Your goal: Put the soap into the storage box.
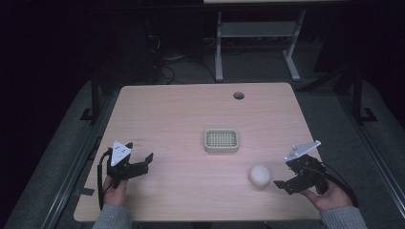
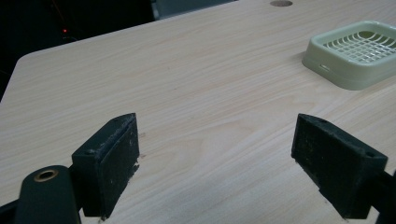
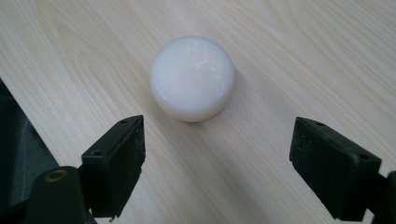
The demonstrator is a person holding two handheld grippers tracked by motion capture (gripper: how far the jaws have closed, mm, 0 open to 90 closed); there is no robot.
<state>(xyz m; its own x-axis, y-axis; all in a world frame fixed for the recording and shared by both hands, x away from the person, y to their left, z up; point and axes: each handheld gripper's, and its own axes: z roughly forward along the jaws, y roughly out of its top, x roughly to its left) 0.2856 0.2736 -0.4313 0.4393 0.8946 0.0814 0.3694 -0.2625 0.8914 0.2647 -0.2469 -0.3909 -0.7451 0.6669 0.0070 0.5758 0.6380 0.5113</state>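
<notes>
— Right gripper view: where's the ball [image 3: 192,78]?
— On the table [image 3: 289,56], just ahead of the right gripper [image 3: 217,158], untouched; its fingers stand wide apart.
— And the left gripper [image 2: 215,161]?
— Fingers apart too, over bare wood, holding nothing. The tray [image 2: 355,53] sits further off, mid-table, near the ball.

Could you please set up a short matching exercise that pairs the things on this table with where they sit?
Things:
1. round white soap bar
2. pale green plastic grid tray
3. left hand-held gripper
4. round dark cable hole

Places:
A. table's far edge
B. table's middle
C. just ahead of the open right hand-held gripper
D. near left, jaws open

Pairs: 1-C, 2-B, 3-D, 4-A
</notes>
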